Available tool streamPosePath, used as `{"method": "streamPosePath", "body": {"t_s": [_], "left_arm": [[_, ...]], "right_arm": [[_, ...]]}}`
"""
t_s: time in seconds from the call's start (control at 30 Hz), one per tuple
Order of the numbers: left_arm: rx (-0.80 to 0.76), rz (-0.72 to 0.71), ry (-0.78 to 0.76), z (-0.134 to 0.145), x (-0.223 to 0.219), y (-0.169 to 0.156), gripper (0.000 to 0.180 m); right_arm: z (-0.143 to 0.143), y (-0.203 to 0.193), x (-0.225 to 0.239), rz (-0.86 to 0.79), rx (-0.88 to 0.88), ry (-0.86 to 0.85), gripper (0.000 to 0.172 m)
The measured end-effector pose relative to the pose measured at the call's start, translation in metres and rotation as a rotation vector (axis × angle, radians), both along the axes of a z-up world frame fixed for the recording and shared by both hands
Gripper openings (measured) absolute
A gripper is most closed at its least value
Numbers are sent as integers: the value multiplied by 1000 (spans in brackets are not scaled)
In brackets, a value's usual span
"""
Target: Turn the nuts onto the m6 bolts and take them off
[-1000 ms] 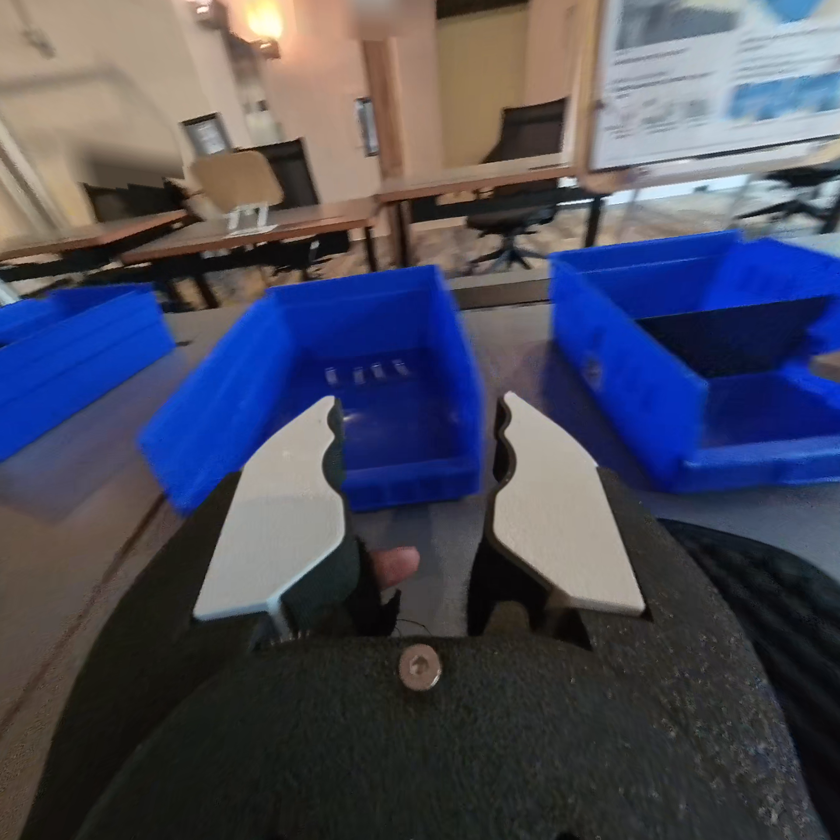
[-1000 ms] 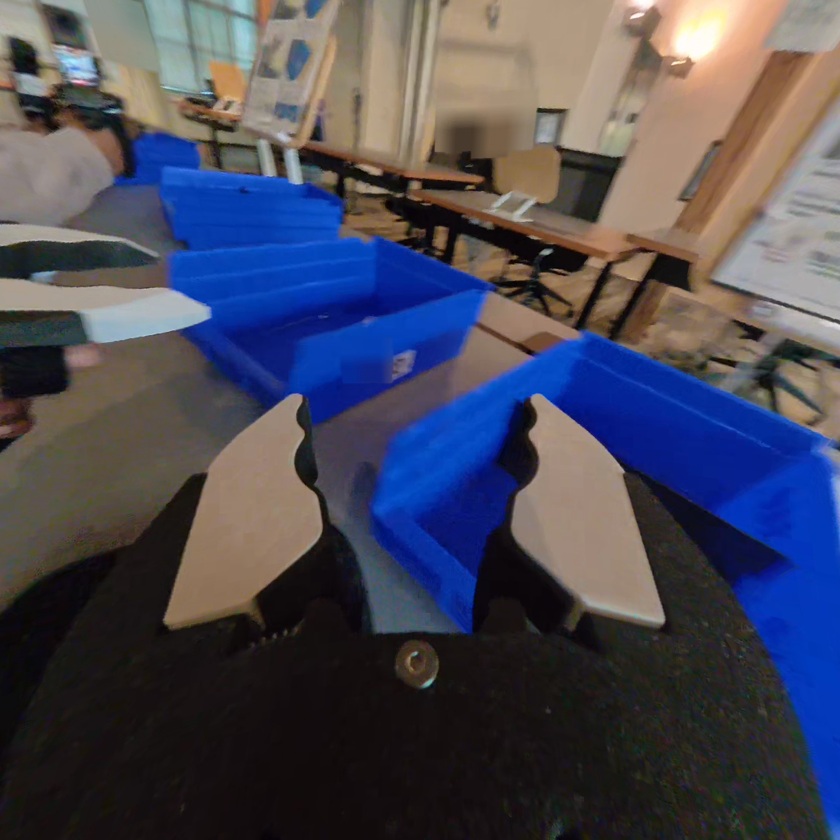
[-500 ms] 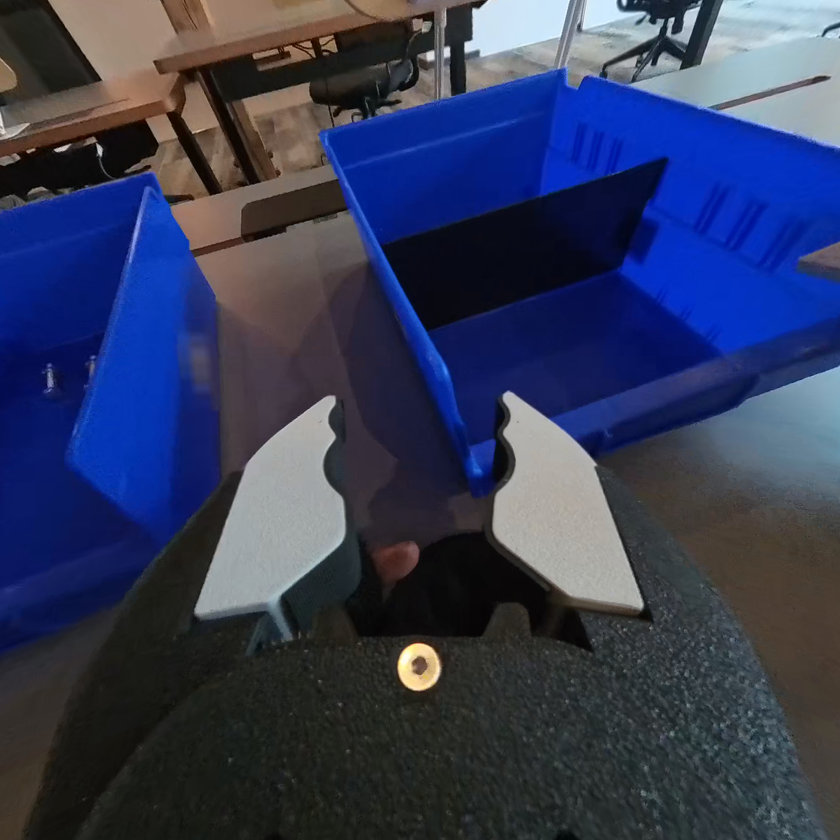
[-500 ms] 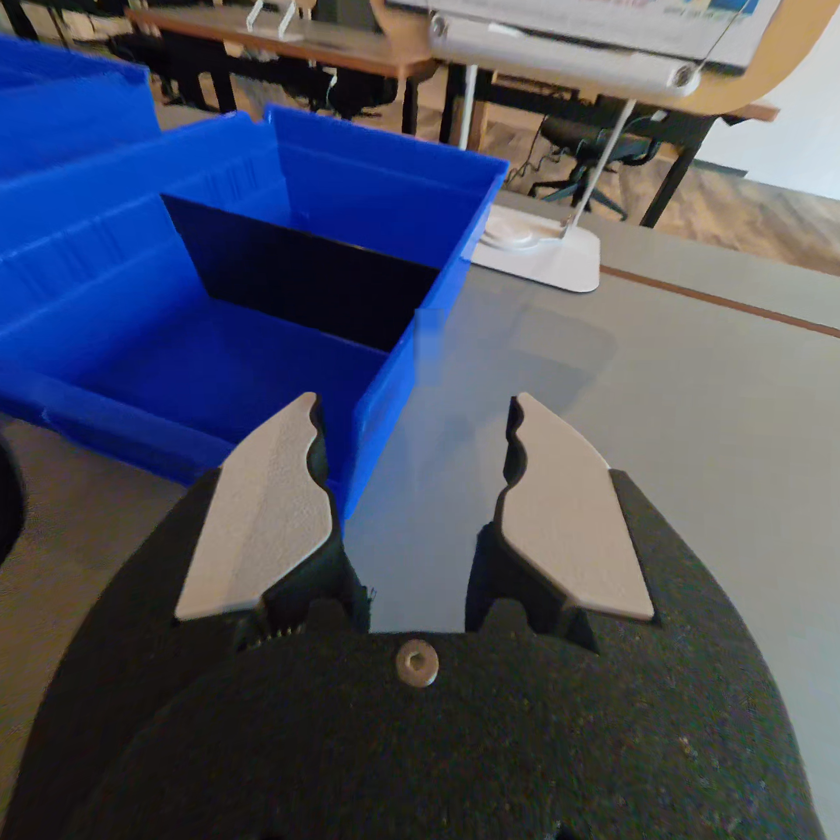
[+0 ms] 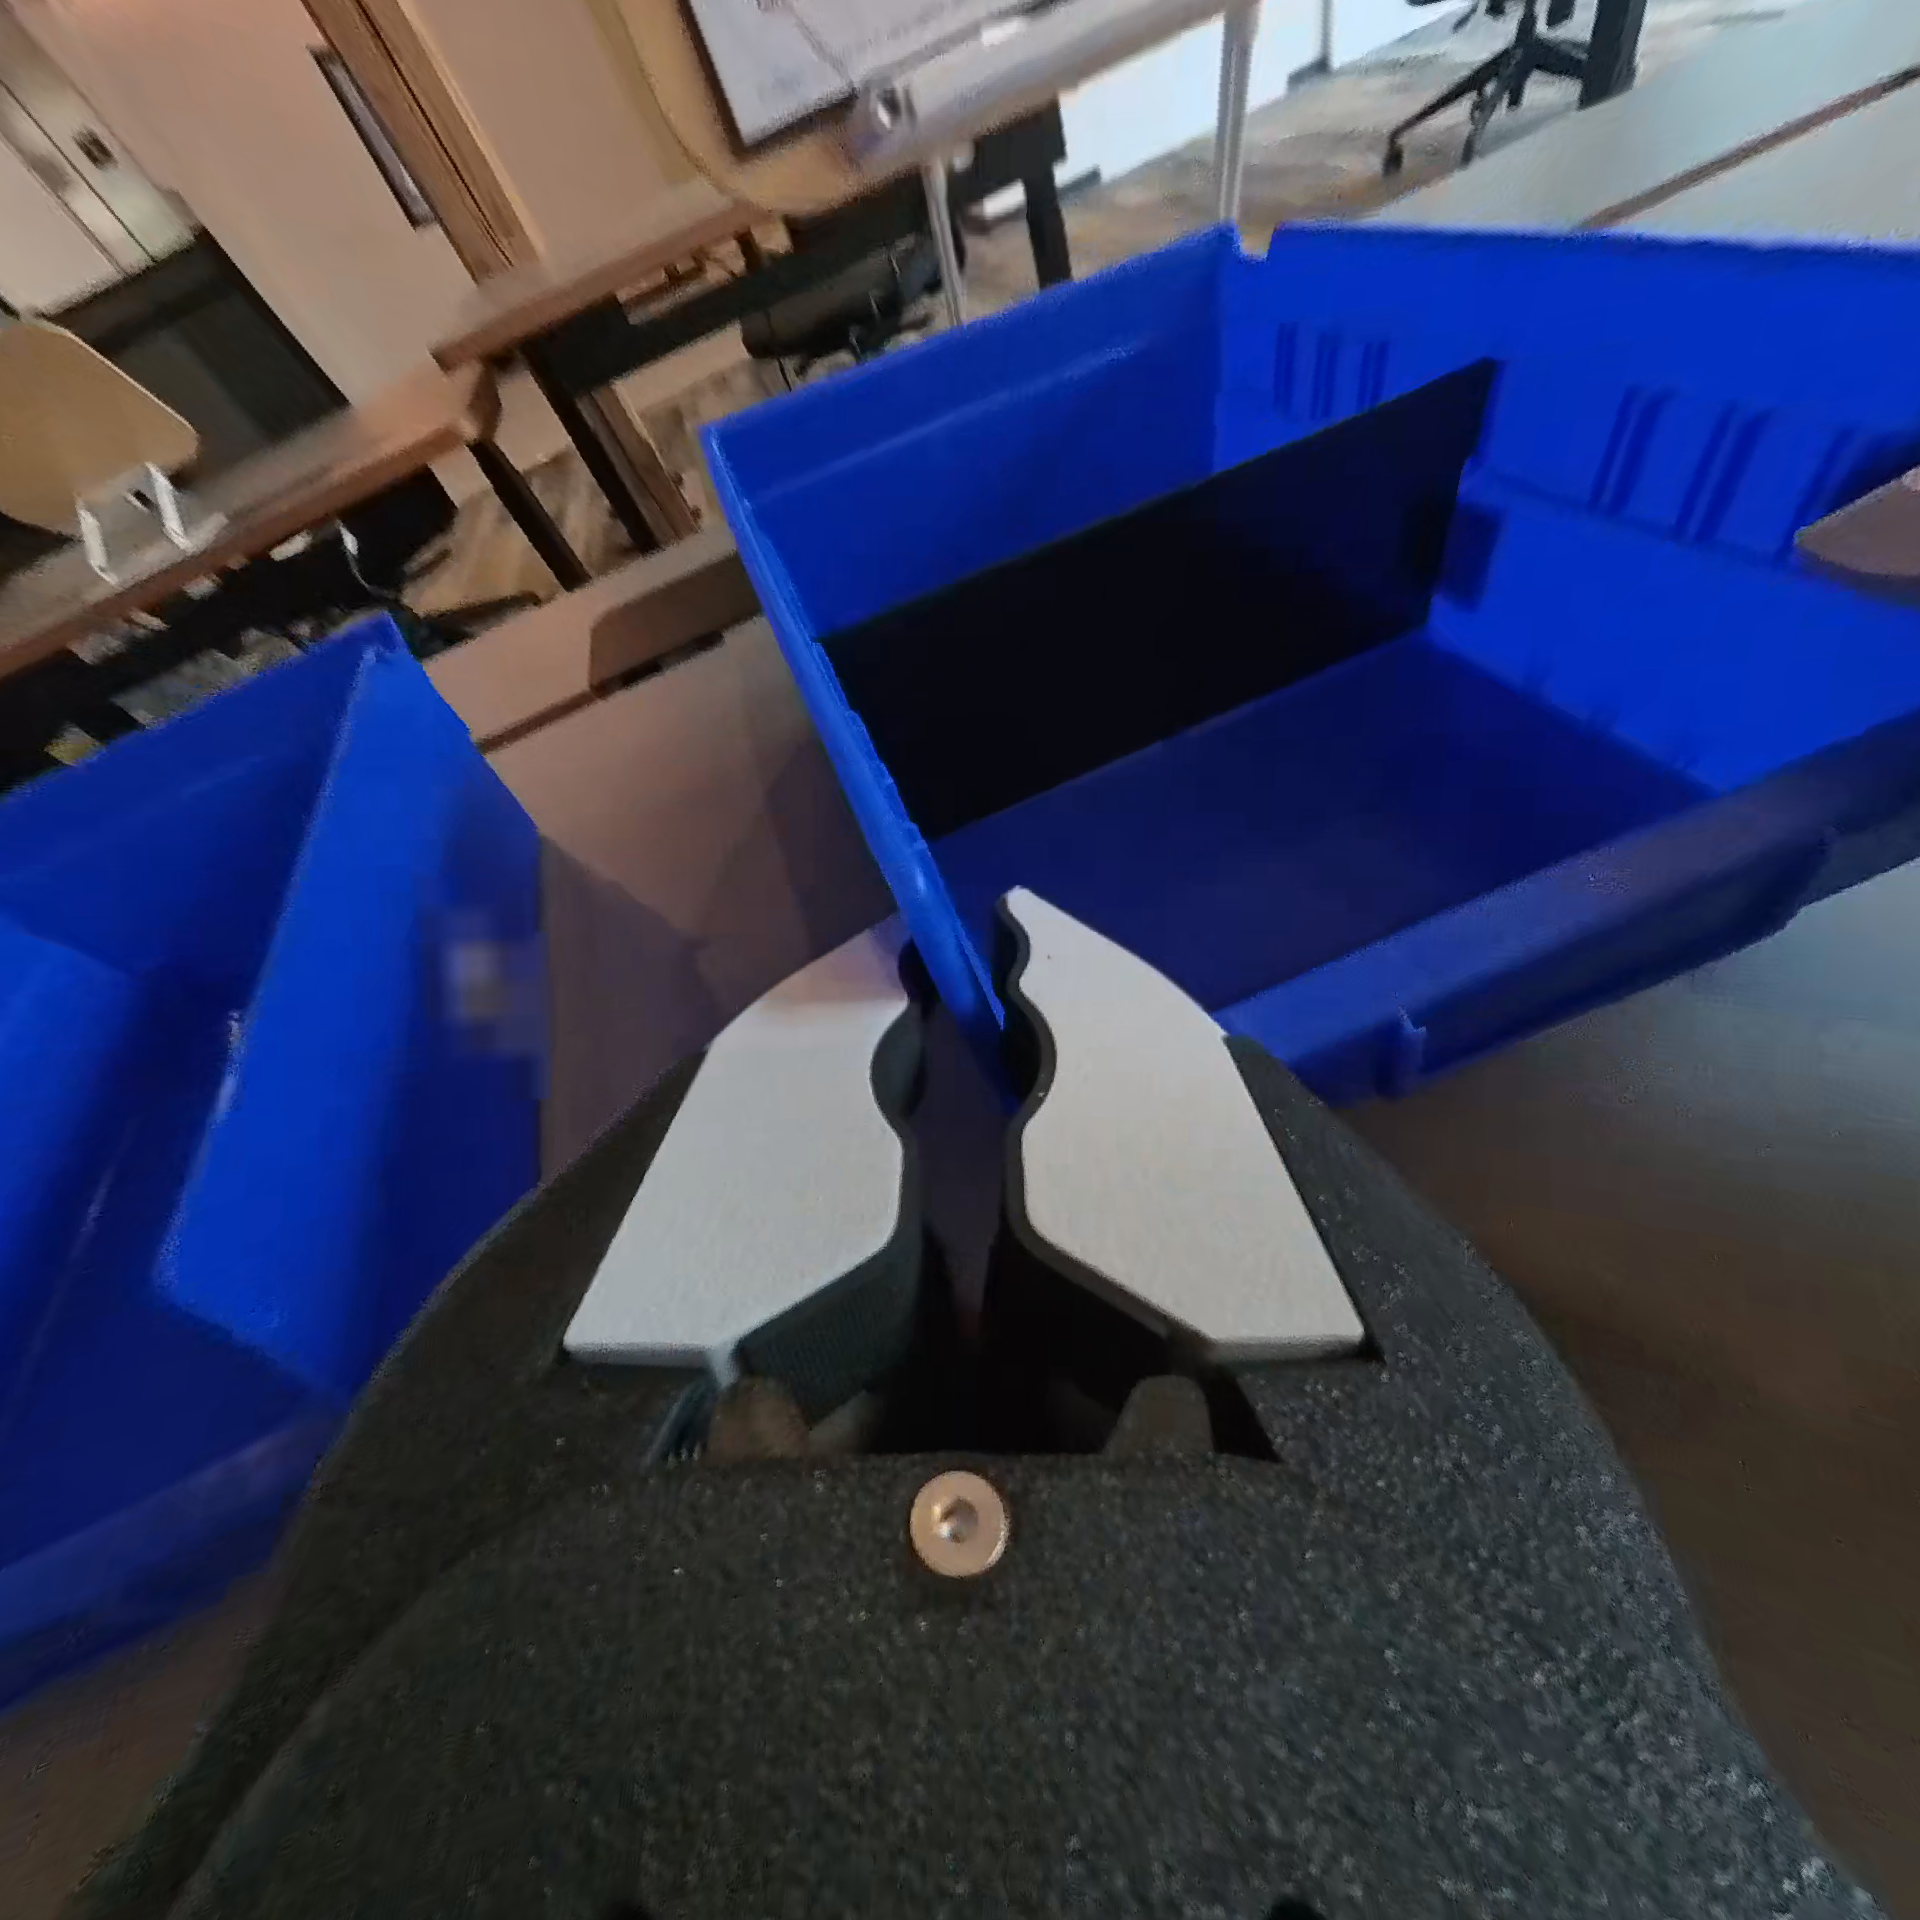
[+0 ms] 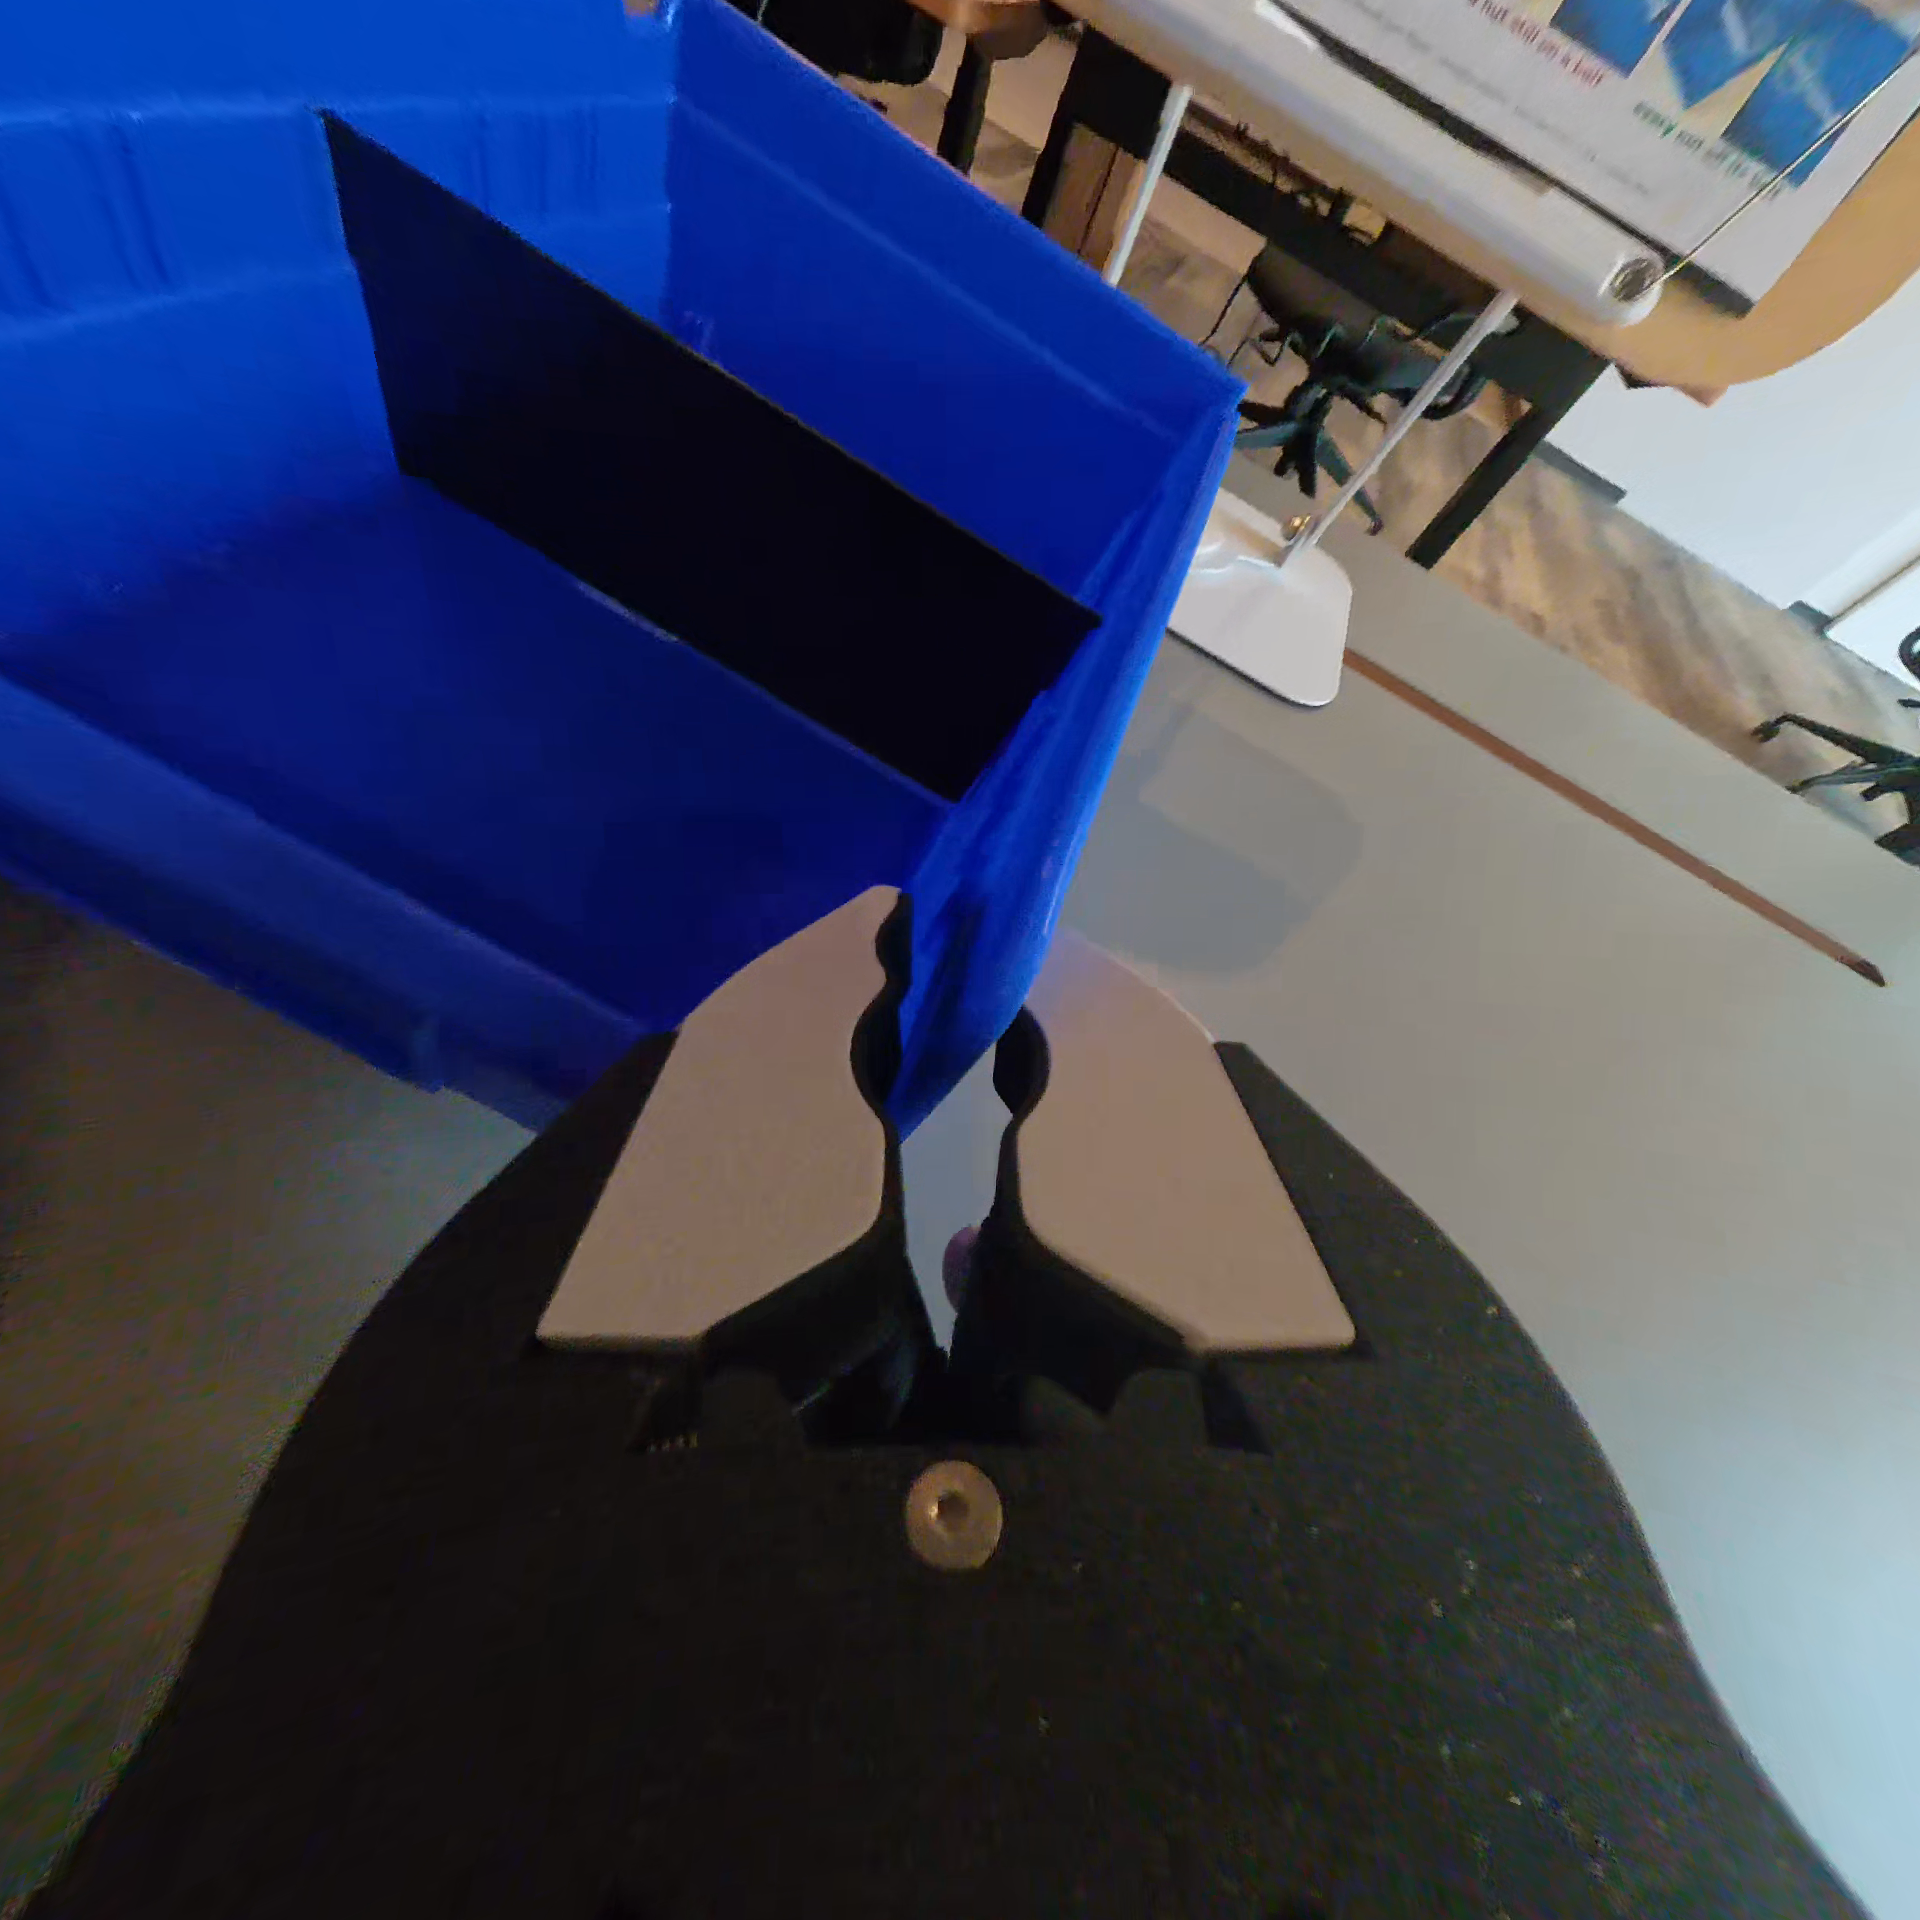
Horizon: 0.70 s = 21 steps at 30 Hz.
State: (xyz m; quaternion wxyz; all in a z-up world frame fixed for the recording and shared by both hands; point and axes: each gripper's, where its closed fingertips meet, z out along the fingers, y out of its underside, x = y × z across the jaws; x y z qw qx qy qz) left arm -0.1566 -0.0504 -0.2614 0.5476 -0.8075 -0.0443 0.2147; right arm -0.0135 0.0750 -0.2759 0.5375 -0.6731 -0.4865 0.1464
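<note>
The left gripper (image 5: 961,1013) is clamped on the left side wall of the divided blue bin (image 5: 1351,790), and the right gripper (image 6: 940,1023) pinches that bin's right wall, both pairs of fingers drawn narrow. The bin's near compartment looks empty, though blur leaves this uncertain. Farther left stands a second blue bin (image 5: 343,935); no nuts or bolts show, so the threading seems not yet begun.
</note>
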Motion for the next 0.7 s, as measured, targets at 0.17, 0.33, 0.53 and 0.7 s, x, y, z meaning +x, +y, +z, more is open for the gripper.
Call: {"method": "streamPosePath", "body": {"t_s": [0.17,0.33,0.53,0.7], "left_arm": [[51,-20,75,29,27,11,10],[100,-82,94,51,72,42,11],[107,-158,123,53,135,97,13],[72,-234,151,41,194,147,15]], "right_arm": [[26,14,27,-24,61,8,10],[57,43,74,-39,124,12,11],[61,96,140,-56,191,-32,11],[49,144,201,-108,187,-28,9]]}}
